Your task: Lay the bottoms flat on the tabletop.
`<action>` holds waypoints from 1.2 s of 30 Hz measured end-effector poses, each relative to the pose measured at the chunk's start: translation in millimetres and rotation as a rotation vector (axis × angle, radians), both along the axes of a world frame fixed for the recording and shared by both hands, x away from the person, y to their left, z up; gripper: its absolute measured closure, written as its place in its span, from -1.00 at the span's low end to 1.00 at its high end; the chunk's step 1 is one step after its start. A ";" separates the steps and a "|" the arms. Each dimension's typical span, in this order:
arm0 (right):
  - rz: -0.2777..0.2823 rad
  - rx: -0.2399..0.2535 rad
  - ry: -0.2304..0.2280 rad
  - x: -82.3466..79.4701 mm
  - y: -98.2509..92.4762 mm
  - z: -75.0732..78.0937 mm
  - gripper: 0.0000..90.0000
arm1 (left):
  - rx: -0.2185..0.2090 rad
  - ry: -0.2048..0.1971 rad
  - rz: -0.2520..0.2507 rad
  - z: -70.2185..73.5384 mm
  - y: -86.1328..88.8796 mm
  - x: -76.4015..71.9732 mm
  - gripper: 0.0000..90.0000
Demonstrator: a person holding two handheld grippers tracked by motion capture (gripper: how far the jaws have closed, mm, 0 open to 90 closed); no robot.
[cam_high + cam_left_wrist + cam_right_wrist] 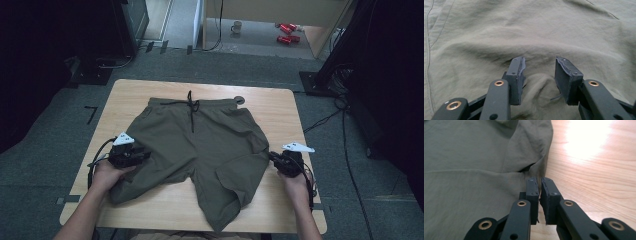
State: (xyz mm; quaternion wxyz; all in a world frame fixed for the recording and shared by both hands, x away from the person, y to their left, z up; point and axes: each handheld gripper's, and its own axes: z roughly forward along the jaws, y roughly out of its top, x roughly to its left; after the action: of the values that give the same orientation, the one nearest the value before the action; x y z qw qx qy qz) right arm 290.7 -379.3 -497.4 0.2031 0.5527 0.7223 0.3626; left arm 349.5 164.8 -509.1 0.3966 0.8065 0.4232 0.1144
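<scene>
Here one pair of olive shorts (205,145) lies spread flat in the middle of a single wooden table (280,110), waistband toward the far edge and both legs pointing at the person. One black drawstring (191,107) hangs from the waistband, and a cargo pocket shows on the leg at the right; no label or writing can be read on the cloth.

Two grippers work at the shorts. The left gripper (540,75) rests on the left leg, its jaws standing apart with a raised hump of fabric between them; whether the pads actually pinch that fold is hard to judge from the left gripper view, and they look just clear of it. The right gripper (540,192) sits at the outer hem of the right leg, low over the table, its jaws nearly together with only a thin slit between them and, as far as the right gripper view shows, no cloth caught in it.

On the floor beyond the table stand one pale mug (236,27) and two or three red cans (287,34), too small for a brand to be read.
</scene>
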 end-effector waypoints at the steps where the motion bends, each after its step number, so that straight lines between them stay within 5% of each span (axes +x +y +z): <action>1: 0.001 0.005 -0.015 -3.1 0.7 5.8 0.84 | 0.004 0.006 0.006 2.9 -1.5 1.0 0.35; 5: 0.020 0.017 -0.031 -8.3 9.5 14.2 0.79 | -0.019 0.001 -0.010 11.3 -9.8 -2.2 0.38; 10: 0.113 0.017 -0.040 -13.7 40.6 11.0 0.57 | 0.040 0.011 -0.077 6.1 -22.5 -9.8 0.37; 12: 0.135 0.009 -0.030 -11.9 49.4 3.9 0.52 | 0.063 0.025 -0.072 1.9 -23.1 -8.7 0.37; 16: 0.145 -0.020 0.020 -3.8 57.3 -15.6 0.51 | 0.068 -0.023 -0.037 -1.4 -20.9 -5.0 0.40; 19: 0.139 -0.035 0.007 -0.9 58.0 -19.6 0.51 | 0.078 -0.047 -0.020 -2.9 -22.3 -3.0 0.43; 27: 0.106 -0.060 0.002 27.6 65.0 -19.5 0.54 | 0.045 -0.060 0.083 -6.1 -19.6 30.5 0.57; 36: 0.104 -0.057 -0.009 60.9 68.6 -20.3 0.54 | 0.025 -0.059 0.124 -7.0 -20.0 65.9 0.56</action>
State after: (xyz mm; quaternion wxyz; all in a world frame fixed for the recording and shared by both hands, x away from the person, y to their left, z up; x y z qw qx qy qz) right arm 351.6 -310.7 -517.7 0.2029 0.5068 0.7591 0.3545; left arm 415.4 144.8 -516.1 0.3910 0.7799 0.4589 0.1679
